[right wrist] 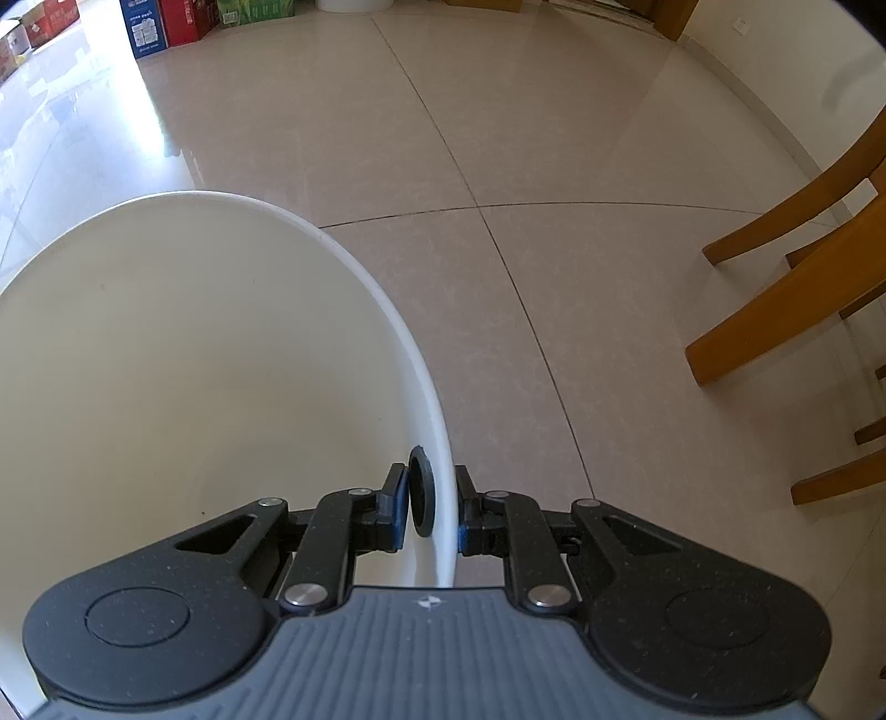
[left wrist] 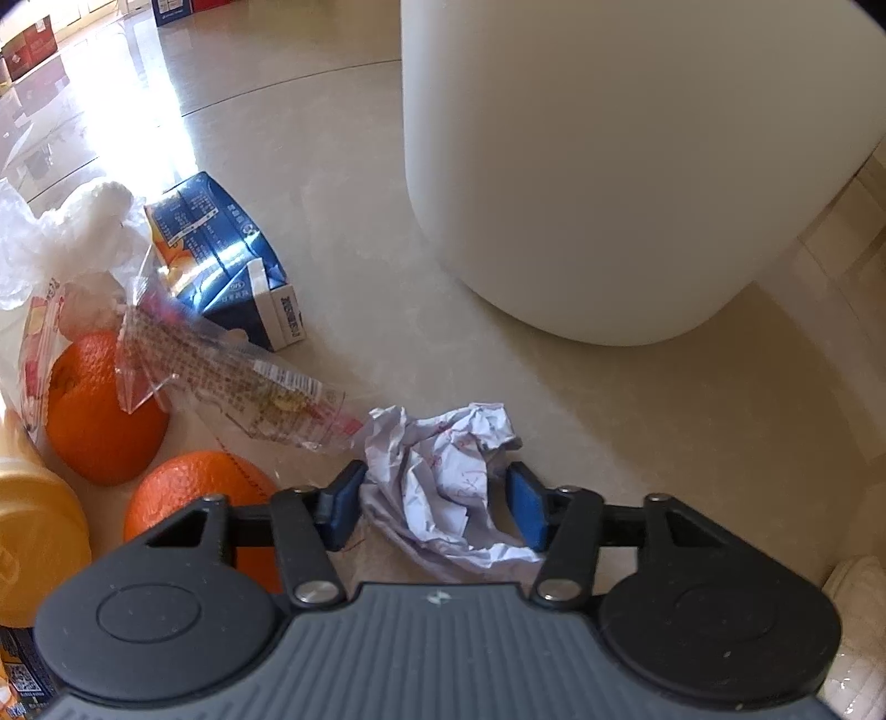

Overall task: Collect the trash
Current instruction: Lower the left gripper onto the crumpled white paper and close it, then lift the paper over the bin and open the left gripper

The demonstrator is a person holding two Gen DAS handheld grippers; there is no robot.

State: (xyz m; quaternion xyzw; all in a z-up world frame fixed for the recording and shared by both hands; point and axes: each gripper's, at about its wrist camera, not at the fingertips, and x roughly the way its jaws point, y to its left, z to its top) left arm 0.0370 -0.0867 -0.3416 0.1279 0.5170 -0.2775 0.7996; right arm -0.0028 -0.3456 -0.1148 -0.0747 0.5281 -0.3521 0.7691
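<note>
A crumpled ball of white paper (left wrist: 437, 476) with red scribbles lies on the beige tile floor. My left gripper (left wrist: 434, 509) is open around it, one blue pad on each side; the left pad touches the paper and a small gap shows at the right pad. Just beyond the paper stands a tall white trash bin (left wrist: 609, 166). In the right wrist view my right gripper (right wrist: 431, 509) is shut on the bin's rim (right wrist: 387, 310), with a black round disc between the left pad and the inner wall. The part of the bin's inside that shows holds nothing.
Left of the paper lie a clear printed wrapper (left wrist: 232, 382), a blue carton (left wrist: 221, 255), a white plastic bag (left wrist: 72, 232), two oranges (left wrist: 99, 410) and a yellow container (left wrist: 33, 526). Wooden chair legs (right wrist: 775, 310) stand right of the bin. Boxes (right wrist: 166, 22) line the far wall.
</note>
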